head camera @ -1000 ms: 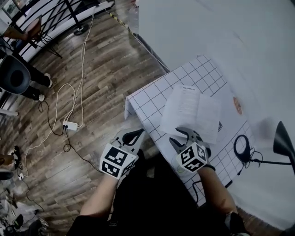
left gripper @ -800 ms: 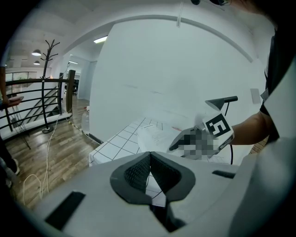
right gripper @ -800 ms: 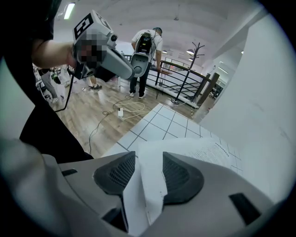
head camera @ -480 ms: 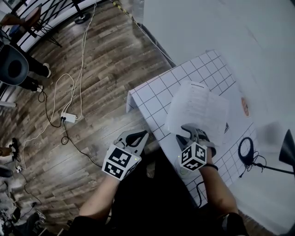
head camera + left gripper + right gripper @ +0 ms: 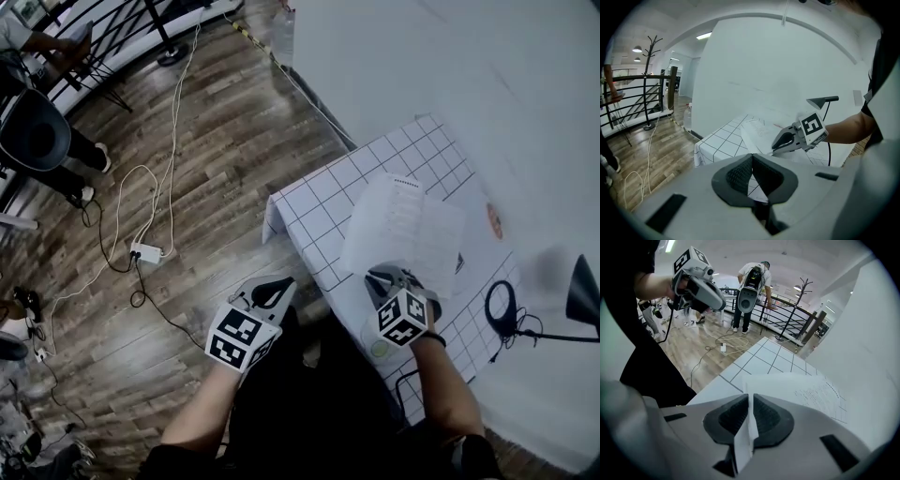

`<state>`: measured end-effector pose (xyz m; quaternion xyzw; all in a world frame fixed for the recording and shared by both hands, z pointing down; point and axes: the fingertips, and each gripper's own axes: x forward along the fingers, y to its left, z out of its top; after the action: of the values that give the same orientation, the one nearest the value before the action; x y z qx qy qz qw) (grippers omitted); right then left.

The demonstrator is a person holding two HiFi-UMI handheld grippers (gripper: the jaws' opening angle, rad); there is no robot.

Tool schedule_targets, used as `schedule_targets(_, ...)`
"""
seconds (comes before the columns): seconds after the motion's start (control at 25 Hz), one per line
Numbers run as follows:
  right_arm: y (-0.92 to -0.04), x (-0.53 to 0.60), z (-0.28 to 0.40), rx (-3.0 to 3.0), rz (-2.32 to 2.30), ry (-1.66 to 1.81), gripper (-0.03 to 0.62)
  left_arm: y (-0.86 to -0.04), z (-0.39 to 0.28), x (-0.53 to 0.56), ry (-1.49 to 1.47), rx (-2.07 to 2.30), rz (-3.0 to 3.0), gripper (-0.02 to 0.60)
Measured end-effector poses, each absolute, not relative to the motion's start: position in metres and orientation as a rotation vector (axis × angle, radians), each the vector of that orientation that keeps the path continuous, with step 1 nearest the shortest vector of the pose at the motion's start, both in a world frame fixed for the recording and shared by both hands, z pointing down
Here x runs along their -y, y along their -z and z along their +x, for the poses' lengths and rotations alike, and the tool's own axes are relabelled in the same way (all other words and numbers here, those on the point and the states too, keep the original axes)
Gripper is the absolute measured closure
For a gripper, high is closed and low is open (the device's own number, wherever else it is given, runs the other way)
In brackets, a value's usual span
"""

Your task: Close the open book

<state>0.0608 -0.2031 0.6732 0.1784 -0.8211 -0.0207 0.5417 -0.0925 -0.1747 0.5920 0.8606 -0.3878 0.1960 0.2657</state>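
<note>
One gripper just closed on seemingly folded page.

Right tool, jaws just pinched onto a page; left tool jaws together, empty.

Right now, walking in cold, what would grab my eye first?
The open book lying on the grid-patterned tablecloth, with the right gripper at its near edge: its jaws have just been closing and pinch a page between them. Next, the left gripper, shut and empty, over the wooden floor beside that cloth, where a white power strip lies.
</note>
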Motion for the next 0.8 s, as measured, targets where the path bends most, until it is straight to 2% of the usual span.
schedule_targets(0.52, -0.616, 0.209, 0.073, 2.084, 0.69, -0.134, 0.591, -0.556, -0.082, 0.188, -0.504, 1.0, 2.406, 0.572)
schedule_targets(0.8, -0.575, 0.222, 0.113, 2.136, 0.983, -0.259, 0.591, -0.554, -0.068, 0.195, -0.524, 0.928, 2.438, 0.572)
